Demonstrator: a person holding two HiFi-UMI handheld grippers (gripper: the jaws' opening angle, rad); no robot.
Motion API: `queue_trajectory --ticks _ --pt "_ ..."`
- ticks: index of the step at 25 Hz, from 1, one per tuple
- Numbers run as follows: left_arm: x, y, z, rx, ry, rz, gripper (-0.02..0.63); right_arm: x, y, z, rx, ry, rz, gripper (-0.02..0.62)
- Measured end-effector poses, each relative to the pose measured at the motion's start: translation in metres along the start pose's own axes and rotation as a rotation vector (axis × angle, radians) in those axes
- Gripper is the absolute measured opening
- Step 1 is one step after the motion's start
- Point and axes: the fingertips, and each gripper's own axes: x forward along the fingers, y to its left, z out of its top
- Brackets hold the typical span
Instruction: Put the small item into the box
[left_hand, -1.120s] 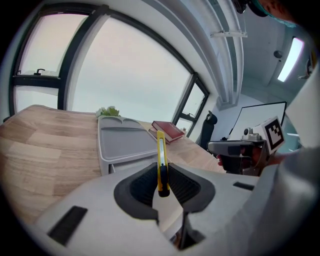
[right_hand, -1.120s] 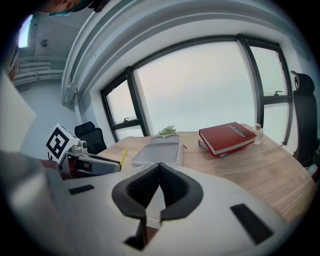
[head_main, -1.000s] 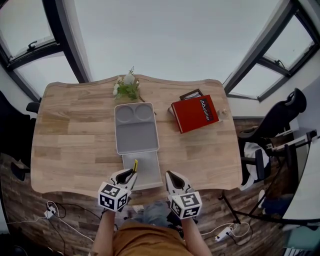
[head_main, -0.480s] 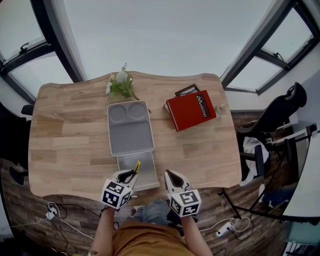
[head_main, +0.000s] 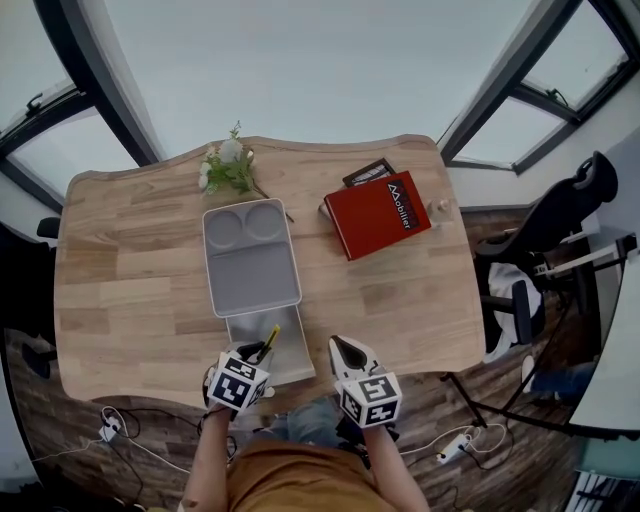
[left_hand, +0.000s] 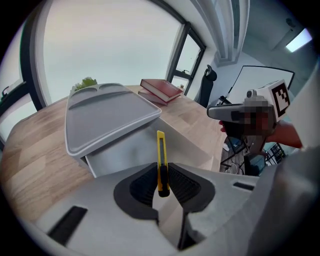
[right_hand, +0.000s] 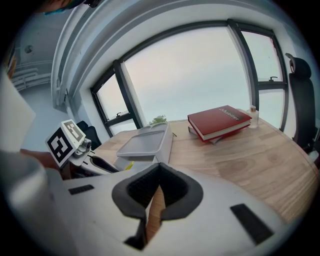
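My left gripper (head_main: 258, 353) (left_hand: 161, 186) is shut on a yellow utility knife (head_main: 269, 338) (left_hand: 160, 161), which sticks forward over the near end of the open grey box (head_main: 262, 345) (left_hand: 131, 150). The box's grey lid (head_main: 250, 255) (left_hand: 107, 114) lies slid back, covering its far part. In the right gripper view the box (right_hand: 145, 145) and the knife (right_hand: 128, 165) show at left. My right gripper (head_main: 345, 351) (right_hand: 157, 192) is shut with nothing in it, and it hovers near the table's front edge to the right of the box.
A red book (head_main: 379, 213) (right_hand: 220, 120) lies on a darker one at the table's far right, beside a small bottle (head_main: 437, 207). A sprig of flowers (head_main: 226, 168) lies beyond the lid. The wooden table (head_main: 400, 290) has chairs (head_main: 555, 250) off its right side.
The head view has shifted, so the table sits higher and more to the left. Both grippers keep their places by the box, the left still holding the knife.
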Motion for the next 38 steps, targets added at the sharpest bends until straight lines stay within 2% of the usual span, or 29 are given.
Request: queue_trajectory --ticks 5,11,21,28,38 --pt "0.01 0.0 -0.001 0.021 0.064 0.004 0.069 0.004 -0.008 -0.001 0.01 0.012 -0.002 0.005" --pt "0.021 0.002 -0.01 -0.005 0.183 0.025 0.069 0.01 -0.015 -0.003 0.015 0.025 0.001 0.005" --pt "0.03 0.004 -0.02 0.092 0.325 0.066 0.069 0.011 -0.024 -0.005 0.019 0.034 -0.007 0.005" --pt "0.035 0.009 -0.017 0.112 0.339 0.089 0.069 0.004 -0.033 -0.005 0.029 0.028 -0.035 0.005" --pt "0.04 0.008 -0.019 0.193 0.394 0.118 0.071 -0.007 -0.044 -0.003 0.029 0.019 -0.065 0.005"
